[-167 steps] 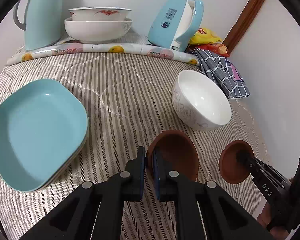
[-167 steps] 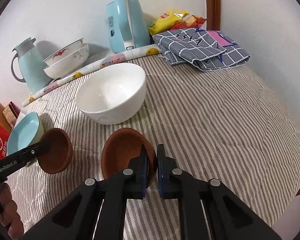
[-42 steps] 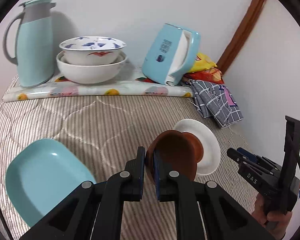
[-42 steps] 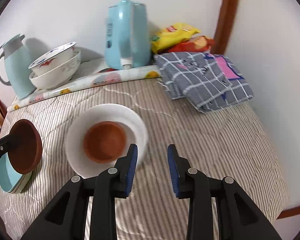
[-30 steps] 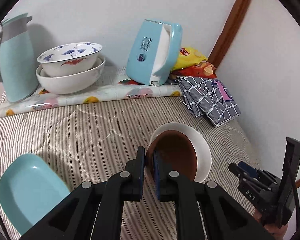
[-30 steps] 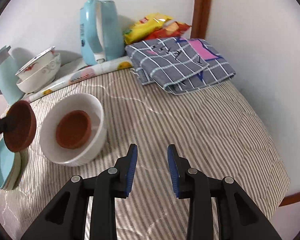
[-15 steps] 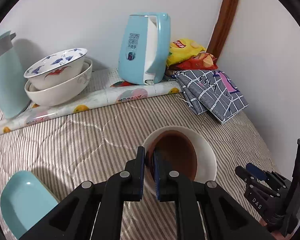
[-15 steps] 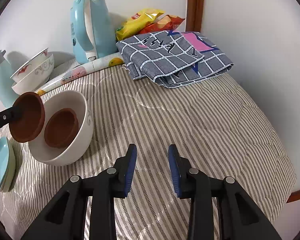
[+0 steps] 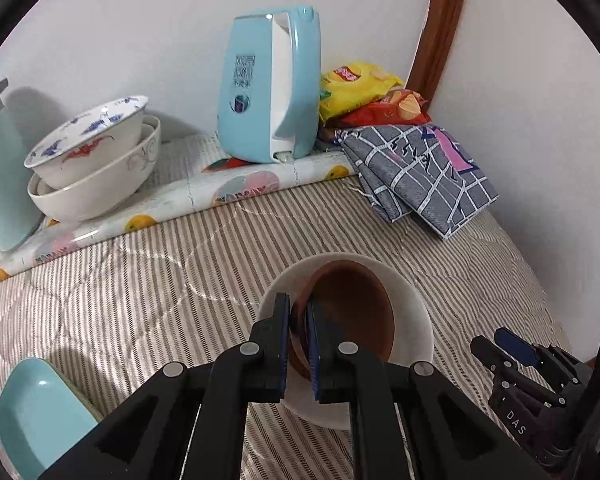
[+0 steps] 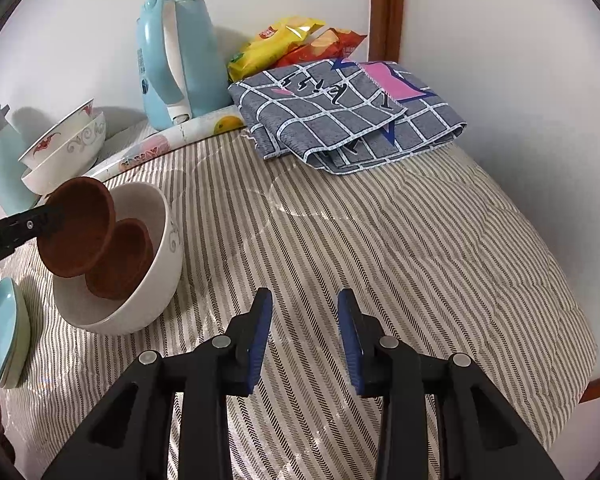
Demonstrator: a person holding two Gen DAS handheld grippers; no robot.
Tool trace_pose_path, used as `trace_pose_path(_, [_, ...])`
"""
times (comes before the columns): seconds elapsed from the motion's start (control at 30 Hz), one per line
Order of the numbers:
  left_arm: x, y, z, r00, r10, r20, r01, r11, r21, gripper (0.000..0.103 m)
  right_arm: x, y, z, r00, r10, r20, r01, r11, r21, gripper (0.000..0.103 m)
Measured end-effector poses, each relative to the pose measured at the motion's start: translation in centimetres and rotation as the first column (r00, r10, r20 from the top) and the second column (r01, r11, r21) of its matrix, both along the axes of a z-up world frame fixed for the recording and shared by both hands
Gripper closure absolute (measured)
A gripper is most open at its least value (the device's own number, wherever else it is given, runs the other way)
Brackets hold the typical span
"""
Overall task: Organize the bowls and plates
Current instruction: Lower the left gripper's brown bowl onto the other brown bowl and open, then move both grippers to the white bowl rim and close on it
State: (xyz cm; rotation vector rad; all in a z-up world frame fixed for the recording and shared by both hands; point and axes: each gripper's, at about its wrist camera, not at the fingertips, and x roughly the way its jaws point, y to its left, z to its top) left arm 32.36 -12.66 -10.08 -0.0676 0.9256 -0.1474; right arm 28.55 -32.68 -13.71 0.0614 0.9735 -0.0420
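The left gripper pinched a brown bowl by its rim over the white bowl, where another brown bowl lay. The right gripper hung part-open and empty above the striped quilt, with a blue kettle and folded cloth behind.

The two brown bowls look like matt, slightly rough earthenware; the white bowl holding one is smooth glazed ceramic. The striped table cover is quilted cloth, the checked towel soft woven fabric, the blue kettle glossy plastic.
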Motion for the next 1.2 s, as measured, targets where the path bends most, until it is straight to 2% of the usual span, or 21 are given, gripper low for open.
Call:
trace_pose_path(0.23, [0.6, -0.2, -1.3, 0.999, -0.003, -0.038, 0.003, 1.0, -0.02, 0.094, 0.0, 0.4, -0.2, 1.0, 0.009, -0.003, -0.009, 1.0, -0.001, 0.069])
trace_pose_path(0.43, [1.0, -0.5, -2.0, 0.998, -0.006, -0.059, 0.006, 1.0, -0.007, 0.094, 0.3, 0.4, -0.6, 1.0, 0.012, -0.011, -0.012, 1.0, -0.003, 0.069])
trace_pose_path(0.6, [1.2, -0.6, -2.4, 0.997, -0.007, -0.074, 0.007, 1.0, 0.008, 0.093, 0.3, 0.6, -1.0, 1.0, 0.014, -0.02, -0.014, 1.0, -0.006, 0.064])
trace_pose_path(0.77, [0.9, -0.7, -1.9, 0.998, -0.026, -0.053, 0.027, 0.999, 0.018, 0.092, 0.1, 0.8, -1.2, 0.999, 0.019, -0.026, -0.019, 1.0, -0.007, 0.064])
trace_pose_path(0.87, [0.3, -0.6, -1.0, 0.999, -0.034, -0.022, 0.035, 0.999, 0.021, 0.084, -0.1, 1.1, -1.1, 0.999, 0.019, -0.027, -0.02, 1.0, -0.011, 0.064])
trace_pose_path(0.93, [-0.1, -0.6, -0.3, 0.999, -0.041, -0.002, 0.041, 0.999, 0.03, 0.072, -0.4, 1.3, -0.8, 0.999, 0.025, -0.021, -0.025, 1.0, -0.007, 0.064])
trace_pose_path(1.2, [-1.3, 1.1, 1.0, 1.0, -0.007, 0.023, 0.006, 1.0, 0.025, 0.072, -1.2, 2.7, 0.9, 0.999, 0.046, 0.007, -0.046, 0.999, -0.021, 0.063])
